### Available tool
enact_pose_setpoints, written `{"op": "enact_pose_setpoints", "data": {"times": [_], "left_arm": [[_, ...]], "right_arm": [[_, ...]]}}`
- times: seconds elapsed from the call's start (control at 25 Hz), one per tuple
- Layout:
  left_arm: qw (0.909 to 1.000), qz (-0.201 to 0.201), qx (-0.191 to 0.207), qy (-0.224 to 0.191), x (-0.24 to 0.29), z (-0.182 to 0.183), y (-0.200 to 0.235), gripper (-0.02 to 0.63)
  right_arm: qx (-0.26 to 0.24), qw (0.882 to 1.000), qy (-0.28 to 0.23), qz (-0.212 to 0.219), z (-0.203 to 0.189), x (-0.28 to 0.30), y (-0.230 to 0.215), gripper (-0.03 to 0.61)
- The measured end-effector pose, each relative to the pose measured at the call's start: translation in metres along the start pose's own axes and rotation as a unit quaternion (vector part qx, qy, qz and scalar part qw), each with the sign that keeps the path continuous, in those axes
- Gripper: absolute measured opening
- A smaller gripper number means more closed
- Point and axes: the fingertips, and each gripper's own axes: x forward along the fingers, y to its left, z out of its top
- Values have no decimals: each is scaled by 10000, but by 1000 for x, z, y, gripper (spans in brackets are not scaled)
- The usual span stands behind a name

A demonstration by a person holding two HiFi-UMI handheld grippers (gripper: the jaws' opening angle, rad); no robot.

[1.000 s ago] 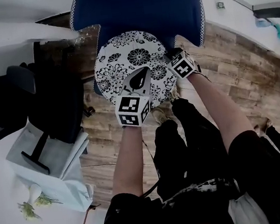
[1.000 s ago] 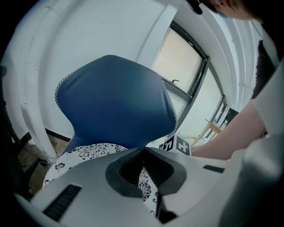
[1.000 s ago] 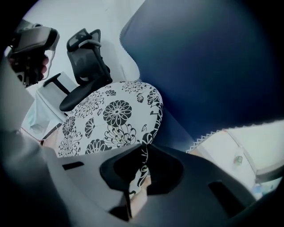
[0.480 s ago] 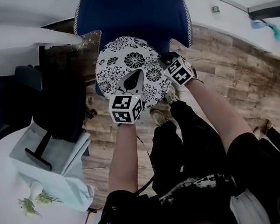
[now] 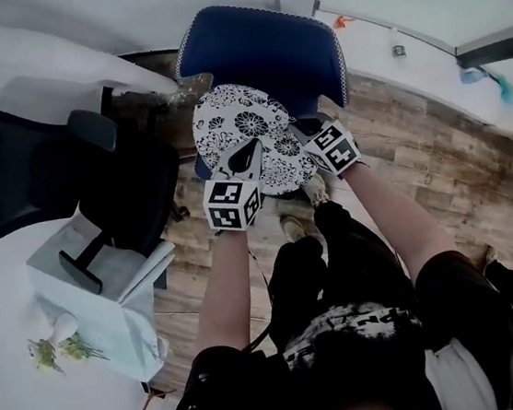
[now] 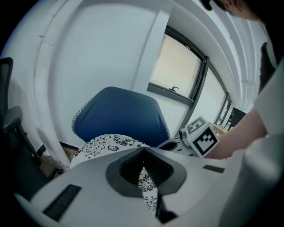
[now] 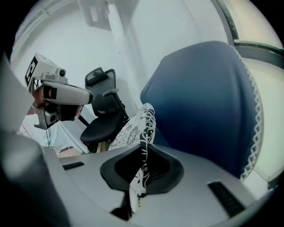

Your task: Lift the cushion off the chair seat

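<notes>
Both arms reach fwd, forearms bare. L gripper (image 5: 248, 152) & R gripper (image 5: 304, 134) sit near each other, angled down-fwd, each w/ jaws clamped tight on the cushion (image 5: 248, 117) edge.

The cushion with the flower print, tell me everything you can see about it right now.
The cushion is round and flat, soft-looking fabric, white with a dense black floral print. It is held tilted in front of the blue chair, its near edge pinched at two spots: the left claw and the right claw are each shut on it. From the right gripper view it shows almost edge-on. Whether its far edge touches the seat cannot be told.
</notes>
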Motion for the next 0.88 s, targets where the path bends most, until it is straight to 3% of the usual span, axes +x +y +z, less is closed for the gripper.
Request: {"op": "enact_pose_setpoints", "data": {"times": [0.44,0.88], "left_arm": [[9979,472,81,-431,-72,64,1,12],[9886,1098,4,-1031,-125,108,9,12]], "right_arm": [[-219,9965,-784,165,113,-64,26,31],[-515,9850,-1605,361,206,-131,42,31]]}}
